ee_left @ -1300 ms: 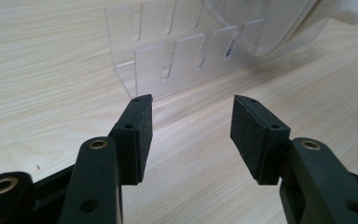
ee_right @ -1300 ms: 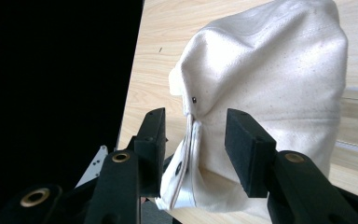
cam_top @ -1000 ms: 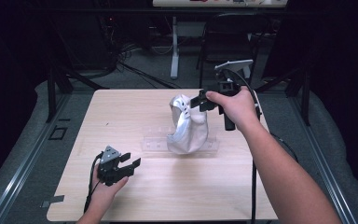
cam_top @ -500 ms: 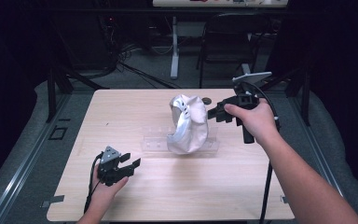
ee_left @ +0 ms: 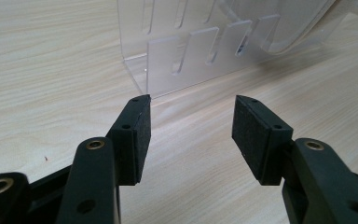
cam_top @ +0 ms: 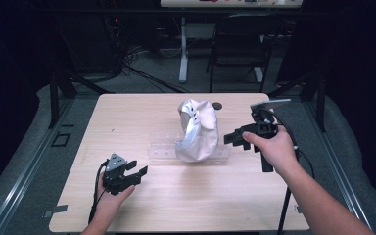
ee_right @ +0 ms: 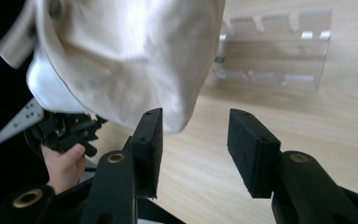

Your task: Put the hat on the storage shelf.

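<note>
Beside white cap (cam_top: pixel 198 129), clear slotted rack (cam_top: pixel 164 151), wooden table (cam_top: pixel 176 200)

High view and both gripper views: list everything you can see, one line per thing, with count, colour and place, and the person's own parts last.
Cap: one, white, mid-table, propped on the rack.
Rack: one, clear plastic, slotted, mid-table under and beside the cap.
Small disc: one, dark, on the table behind the cap; too small to identify.
Table: one, light wood.
Chair: one, dark, behind the table.
Cables: several, black, on the floor behind the table.
Left gripper: one, black, near the table's front left, fingers open, nothing between them.
Right gripper: one, black, right of the cap, fingers open toward it.
Hands: two, left, right, each holding its gripper.
</note>
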Demonstrator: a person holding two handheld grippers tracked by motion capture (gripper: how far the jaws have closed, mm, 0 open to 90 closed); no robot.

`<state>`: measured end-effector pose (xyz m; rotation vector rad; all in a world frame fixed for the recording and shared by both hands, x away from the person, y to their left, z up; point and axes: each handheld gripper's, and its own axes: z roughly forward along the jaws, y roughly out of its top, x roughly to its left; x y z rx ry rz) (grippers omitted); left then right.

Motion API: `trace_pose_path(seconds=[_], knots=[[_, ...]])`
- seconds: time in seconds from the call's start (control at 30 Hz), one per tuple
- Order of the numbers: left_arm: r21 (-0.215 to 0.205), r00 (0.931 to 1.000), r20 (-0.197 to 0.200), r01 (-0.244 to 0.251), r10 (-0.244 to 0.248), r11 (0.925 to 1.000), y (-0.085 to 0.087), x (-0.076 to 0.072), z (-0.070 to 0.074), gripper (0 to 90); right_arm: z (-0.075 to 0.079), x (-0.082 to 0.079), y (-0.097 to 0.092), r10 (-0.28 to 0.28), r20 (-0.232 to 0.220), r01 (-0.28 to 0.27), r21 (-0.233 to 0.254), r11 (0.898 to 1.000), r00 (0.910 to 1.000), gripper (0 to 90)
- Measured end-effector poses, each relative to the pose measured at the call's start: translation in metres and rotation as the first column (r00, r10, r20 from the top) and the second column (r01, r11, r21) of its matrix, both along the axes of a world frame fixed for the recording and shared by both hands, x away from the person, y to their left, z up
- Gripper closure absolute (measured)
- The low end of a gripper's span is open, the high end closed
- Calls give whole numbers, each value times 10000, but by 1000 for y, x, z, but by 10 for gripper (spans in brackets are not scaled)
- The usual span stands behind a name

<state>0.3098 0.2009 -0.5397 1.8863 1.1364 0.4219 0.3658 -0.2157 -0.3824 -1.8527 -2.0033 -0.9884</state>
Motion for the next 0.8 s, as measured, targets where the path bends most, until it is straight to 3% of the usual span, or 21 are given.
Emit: trace_pose_path(seconds=[0.23, 0.37, 0.6, 0.8], knots=[[-38, 10000, -18, 24, -24, 10000, 0, 0, -1, 472, -29, -13, 6, 314, -109, -317, -277, 9991, 9994, 555], [-26, 10000, 21, 18, -18, 10000, -1, 0, -1, 471, -40, -16, 10, 370, 157, -356, -830, 9959, 9992, 548], [58, 10000, -32, 46, -46, 10000, 0, 0, -1, 466, -63, -22, 15, 555, 69, -546, -898, 9945, 9984, 538], [107, 9999, 131, 61, -63, 9999, -1, 1, -2, 460, -83, -29, 13, 585, 369, -548, -929, 9942, 9976, 523]])
